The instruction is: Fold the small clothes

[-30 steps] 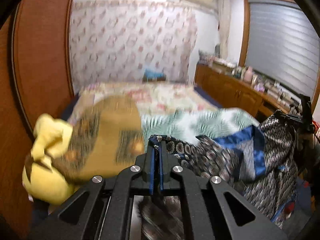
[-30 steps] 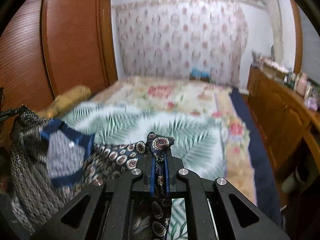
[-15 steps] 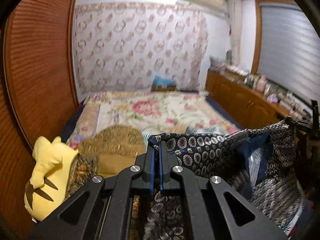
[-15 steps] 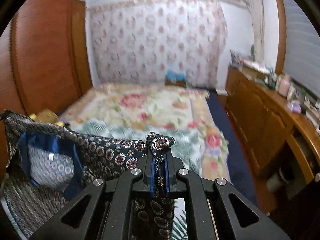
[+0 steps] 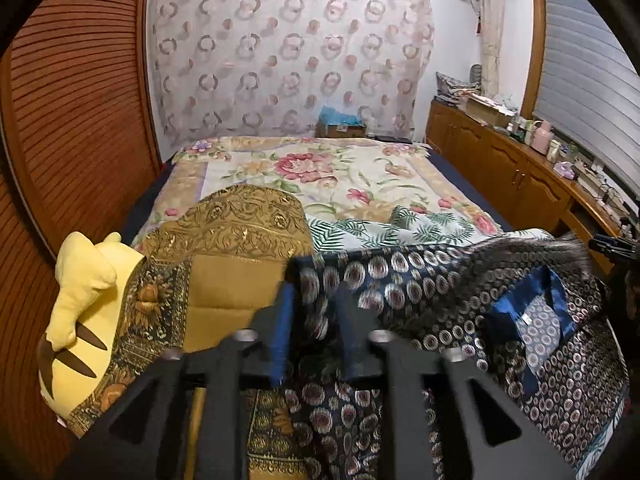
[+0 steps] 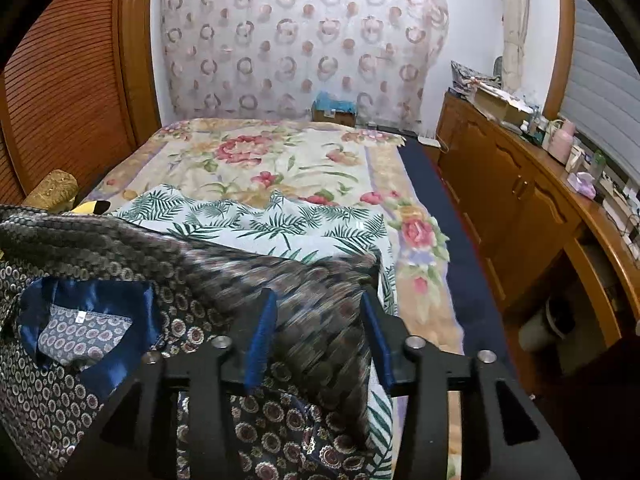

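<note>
Early stage, judging by layout: patterned shirt (image 5: 420,292) dropped unfolded on bed (image 5: 320,168), collar up, no fold visible yet. All folds left.

Left gripper (image 5: 312,320): jaws opening, shirt edge between pads, no pinch.
Right gripper (image 6: 316,332): jaws opening, blurred cloth sliding between, unclamped.

Left view only: yellow plush (image 5: 80,320) at 9 o'clock, gold cushion (image 5: 240,240) at 11.
Right view only: fern-print sheet (image 6: 260,220) at 12, mostly uncovered.

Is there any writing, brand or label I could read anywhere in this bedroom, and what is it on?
None can be read.
Small white tag inside the patterned shirt's blue collar: too small to read.
Bottles on the wooden sideboard: any labels too small, blurred.
</note>
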Available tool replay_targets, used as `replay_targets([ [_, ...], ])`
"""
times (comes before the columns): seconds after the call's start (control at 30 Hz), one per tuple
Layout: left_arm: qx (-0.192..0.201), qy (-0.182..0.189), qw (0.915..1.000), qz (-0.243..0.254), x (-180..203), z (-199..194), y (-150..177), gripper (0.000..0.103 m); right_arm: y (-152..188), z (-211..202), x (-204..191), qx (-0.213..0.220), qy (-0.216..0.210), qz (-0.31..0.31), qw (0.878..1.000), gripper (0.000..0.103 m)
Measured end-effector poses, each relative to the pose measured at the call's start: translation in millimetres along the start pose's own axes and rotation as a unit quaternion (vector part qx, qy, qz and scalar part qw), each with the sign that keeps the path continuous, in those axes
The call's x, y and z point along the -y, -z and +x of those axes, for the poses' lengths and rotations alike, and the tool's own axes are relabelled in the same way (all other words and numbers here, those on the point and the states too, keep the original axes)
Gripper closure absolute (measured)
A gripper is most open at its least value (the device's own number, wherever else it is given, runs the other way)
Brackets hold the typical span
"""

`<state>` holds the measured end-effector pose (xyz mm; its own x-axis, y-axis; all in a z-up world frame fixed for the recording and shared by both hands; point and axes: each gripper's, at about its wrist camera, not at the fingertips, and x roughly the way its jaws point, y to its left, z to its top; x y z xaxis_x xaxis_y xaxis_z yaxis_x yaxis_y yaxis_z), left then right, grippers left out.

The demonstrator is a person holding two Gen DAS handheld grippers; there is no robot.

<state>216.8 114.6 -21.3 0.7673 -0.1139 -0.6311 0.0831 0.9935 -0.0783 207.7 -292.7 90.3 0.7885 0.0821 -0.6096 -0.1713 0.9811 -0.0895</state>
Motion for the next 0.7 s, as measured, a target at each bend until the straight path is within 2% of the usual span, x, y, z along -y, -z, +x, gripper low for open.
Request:
replay_targets([
  [0.03,0.0,0.004,1.0,-0.002,-1,0,1,0.062,1,-1,0,0.002,-0.001,-0.001,1.0,0.055],
  [0.13,-0.007,0.015,0.9998,-0.007,-2,-4,9,0.061,7,0,-7,0.002,0.0,-0.011,1.0,0.054],
  [0.23,-0.015,0.023,0.9996,-0.004,-2,-10,20,0.056,12,3,-19,0.004,-0.018,-0.019,1.0,0.053],
  [0.3,-0.017,0.029,0.9994,0.0,-1,-15,30,0.046,17,4,-24,0.002,-0.036,-0.019,0.999,0.053],
  [0.37,-0.018,0.035,0.9992,0.003,2,-22,40,0.042,19,7,-34,-0.003,-0.056,-0.021,0.998,0.052],
  [0.43,-0.018,0.036,0.9992,0.006,1,-28,52,0.042,21,10,-45,-0.01,-0.073,-0.027,0.997,0.052],
  [0.53,-0.01,0.016,0.9997,0.012,6,-40,66,0.042,23,18,-58,-0.022,-0.095,-0.032,0.995,0.052],
  [0.7,-0.011,0.031,0.9994,0.012,10,-52,84,0.042,24,34,-72,-0.046,-0.105,-0.042,0.992,0.052],
])
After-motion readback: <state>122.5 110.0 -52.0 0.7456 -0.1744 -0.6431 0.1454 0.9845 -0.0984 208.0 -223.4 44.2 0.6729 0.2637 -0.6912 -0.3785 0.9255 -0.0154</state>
